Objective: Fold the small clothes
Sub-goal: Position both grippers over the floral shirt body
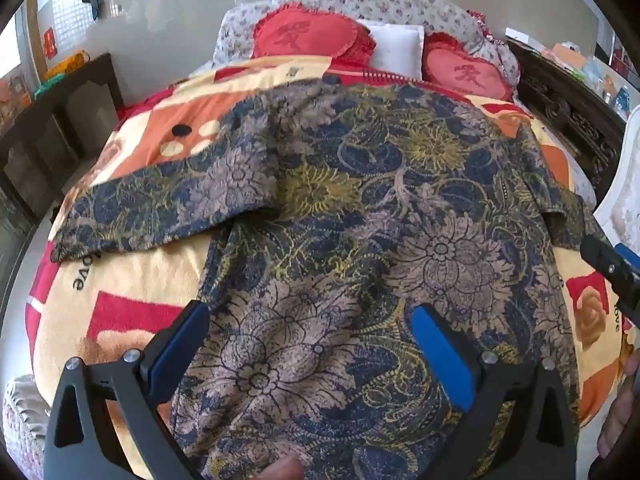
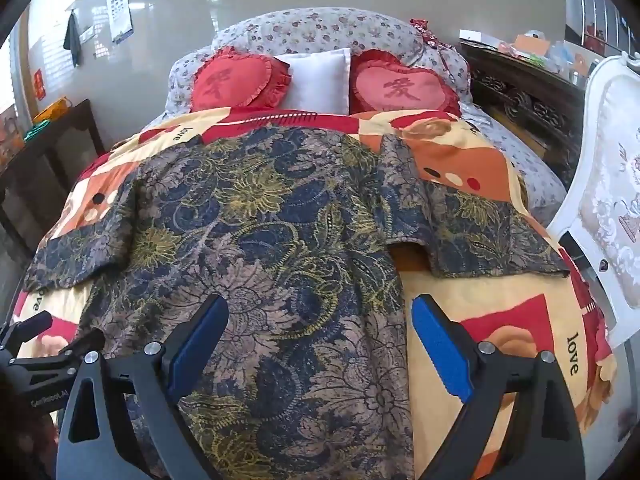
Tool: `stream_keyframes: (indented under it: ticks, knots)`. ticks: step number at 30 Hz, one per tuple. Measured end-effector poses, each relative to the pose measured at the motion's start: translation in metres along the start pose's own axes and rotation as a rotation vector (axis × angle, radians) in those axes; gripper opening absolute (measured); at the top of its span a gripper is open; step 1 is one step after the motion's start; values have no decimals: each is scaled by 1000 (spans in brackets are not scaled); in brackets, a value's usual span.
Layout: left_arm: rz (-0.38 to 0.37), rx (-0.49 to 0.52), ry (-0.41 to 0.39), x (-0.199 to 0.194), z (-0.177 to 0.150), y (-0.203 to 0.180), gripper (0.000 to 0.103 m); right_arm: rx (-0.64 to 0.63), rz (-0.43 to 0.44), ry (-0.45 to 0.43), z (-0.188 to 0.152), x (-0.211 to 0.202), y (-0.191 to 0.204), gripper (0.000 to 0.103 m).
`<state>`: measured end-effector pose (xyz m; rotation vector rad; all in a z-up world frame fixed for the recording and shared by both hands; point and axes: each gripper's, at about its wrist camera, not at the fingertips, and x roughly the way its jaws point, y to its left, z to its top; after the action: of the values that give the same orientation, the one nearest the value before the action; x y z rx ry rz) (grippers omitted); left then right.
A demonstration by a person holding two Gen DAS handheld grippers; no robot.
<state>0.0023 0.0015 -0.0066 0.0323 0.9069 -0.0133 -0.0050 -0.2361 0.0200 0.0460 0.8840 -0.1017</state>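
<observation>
A short-sleeved shirt (image 1: 360, 208) with a dark blue, gold and tan flower print lies spread flat on the bed, sleeves out to both sides. It also shows in the right wrist view (image 2: 272, 232). My left gripper (image 1: 310, 316) is open, hovering over the shirt's lower left part, empty. My right gripper (image 2: 320, 308) is open, hovering over the shirt's lower right edge, empty. The right gripper's body shows at the right edge of the left wrist view (image 1: 612, 268). The left gripper's body shows at the lower left of the right wrist view (image 2: 40, 344).
The shirt lies on an orange, cream and red blanket (image 2: 500, 320). Two red heart cushions (image 2: 240, 80) and a white pillow (image 2: 316, 76) sit at the bed's head. A dark carved cabinet (image 2: 528, 100) and a white chair (image 2: 612, 184) stand to the right, dark furniture (image 1: 60, 120) to the left.
</observation>
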Motion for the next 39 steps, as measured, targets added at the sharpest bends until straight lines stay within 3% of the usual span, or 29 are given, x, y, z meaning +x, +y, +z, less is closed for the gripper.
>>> stream_keyframes:
  ticks: [2,5,11,15,22,25,29,32,34,39]
  knots:
    - [-5,12,-53,-5,0,-1,103,9,-8,6,0,2,-3,83]
    - [-72,8,-123,-14,2,0,103,20,-10,9,-2,3,-6,83]
    - [-76,26,-63,-9,4,-2,103,21,-15,11,-2,5,-8,83]
    - [-31,22,-58,-3,-1,2,103,22,-20,14,-3,6,-10,83]
    - [-100,-40,-31,4,-7,13,103,34,-28,-1,-6,6,-9,83]
    - [-108,-47,-31,5,-5,13,103,46,-13,-59,-5,-3,-9,83]
    - [-84,-36,-47,7,-4,7,103,43,-9,-224,-3,-33,-6,83]
    - [-98,-36,-61,7,-4,6,103,59,-38,-277,-5,-38,-6,83]
    - [-97,-36,-62,8,-5,6,103,70,-73,-259,-6,-31,-6,83]
    - [-87,-30,-51,18,-4,11,103,28,-40,-194,-6,-8,-2,83]
